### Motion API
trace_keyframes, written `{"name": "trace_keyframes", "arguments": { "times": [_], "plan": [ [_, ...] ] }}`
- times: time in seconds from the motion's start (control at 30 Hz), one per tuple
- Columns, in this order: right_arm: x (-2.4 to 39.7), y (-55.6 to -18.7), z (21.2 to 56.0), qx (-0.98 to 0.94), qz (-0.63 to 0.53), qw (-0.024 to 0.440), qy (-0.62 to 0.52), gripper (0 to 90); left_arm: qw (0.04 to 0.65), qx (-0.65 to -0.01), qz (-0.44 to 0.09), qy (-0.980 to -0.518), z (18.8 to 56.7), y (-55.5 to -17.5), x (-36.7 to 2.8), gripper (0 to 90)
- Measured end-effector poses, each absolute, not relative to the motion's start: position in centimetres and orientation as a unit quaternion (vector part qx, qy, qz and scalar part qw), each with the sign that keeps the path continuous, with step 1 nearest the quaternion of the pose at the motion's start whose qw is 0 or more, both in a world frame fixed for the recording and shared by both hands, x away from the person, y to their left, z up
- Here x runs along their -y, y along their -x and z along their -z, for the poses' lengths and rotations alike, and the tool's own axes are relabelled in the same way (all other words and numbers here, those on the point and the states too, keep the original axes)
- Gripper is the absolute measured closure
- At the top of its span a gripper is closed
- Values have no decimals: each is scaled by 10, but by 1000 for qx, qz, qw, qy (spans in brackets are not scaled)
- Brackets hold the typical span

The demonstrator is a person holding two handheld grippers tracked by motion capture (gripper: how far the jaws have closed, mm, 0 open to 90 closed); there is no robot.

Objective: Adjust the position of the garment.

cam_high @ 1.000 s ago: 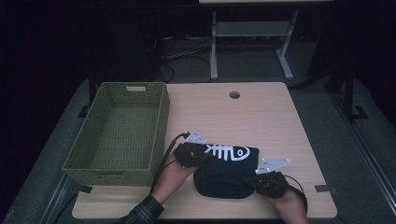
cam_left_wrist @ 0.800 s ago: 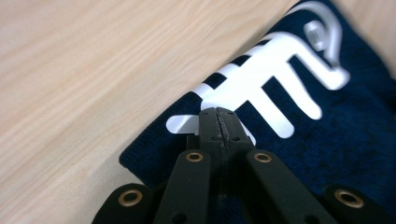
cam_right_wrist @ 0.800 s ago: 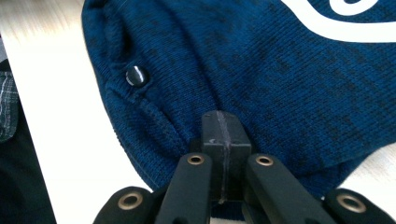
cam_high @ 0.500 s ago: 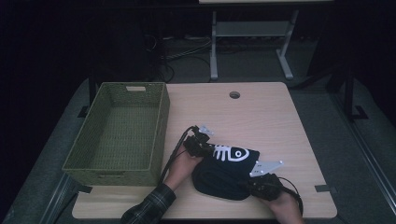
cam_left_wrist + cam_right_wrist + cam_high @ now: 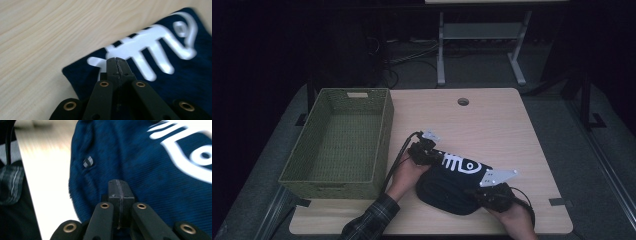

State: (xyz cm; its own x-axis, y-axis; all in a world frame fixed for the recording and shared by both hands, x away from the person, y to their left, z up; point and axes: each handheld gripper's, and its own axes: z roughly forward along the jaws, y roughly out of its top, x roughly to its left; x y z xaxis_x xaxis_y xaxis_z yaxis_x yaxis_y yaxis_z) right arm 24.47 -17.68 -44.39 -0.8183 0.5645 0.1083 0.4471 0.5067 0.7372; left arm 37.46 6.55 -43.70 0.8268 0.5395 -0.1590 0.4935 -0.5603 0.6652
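From the high view, a folded dark blue shirt [image 5: 452, 185] with a white fish picture lies near the front edge of the desk [image 5: 492, 125], right of the green basket [image 5: 342, 140]. The left gripper [image 5: 424, 152] sits at the shirt's back left corner, the right gripper [image 5: 492, 192] at its front right.

In the left gripper view, the fingers [image 5: 117, 67] are pressed tight together over the shirt's corner.

In the right gripper view, the fingers [image 5: 119, 191] are closed too, resting on cloth. I think both should press flat and gently, so the fold stays neat.
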Motion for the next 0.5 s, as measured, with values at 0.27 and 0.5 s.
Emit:
{"name": "trace_keyframes", "arguments": {
  "times": [0.27,0.5],
  "plan": [
    [194,-265,431,-847,-414,119,-313,900,391,-264,-32,-881,413,-331,-79,898],
    [208,-291,436,-831,-411,145,-346,900,380,-249,-22,-890,417,-301,-85,887]
  ]
}}
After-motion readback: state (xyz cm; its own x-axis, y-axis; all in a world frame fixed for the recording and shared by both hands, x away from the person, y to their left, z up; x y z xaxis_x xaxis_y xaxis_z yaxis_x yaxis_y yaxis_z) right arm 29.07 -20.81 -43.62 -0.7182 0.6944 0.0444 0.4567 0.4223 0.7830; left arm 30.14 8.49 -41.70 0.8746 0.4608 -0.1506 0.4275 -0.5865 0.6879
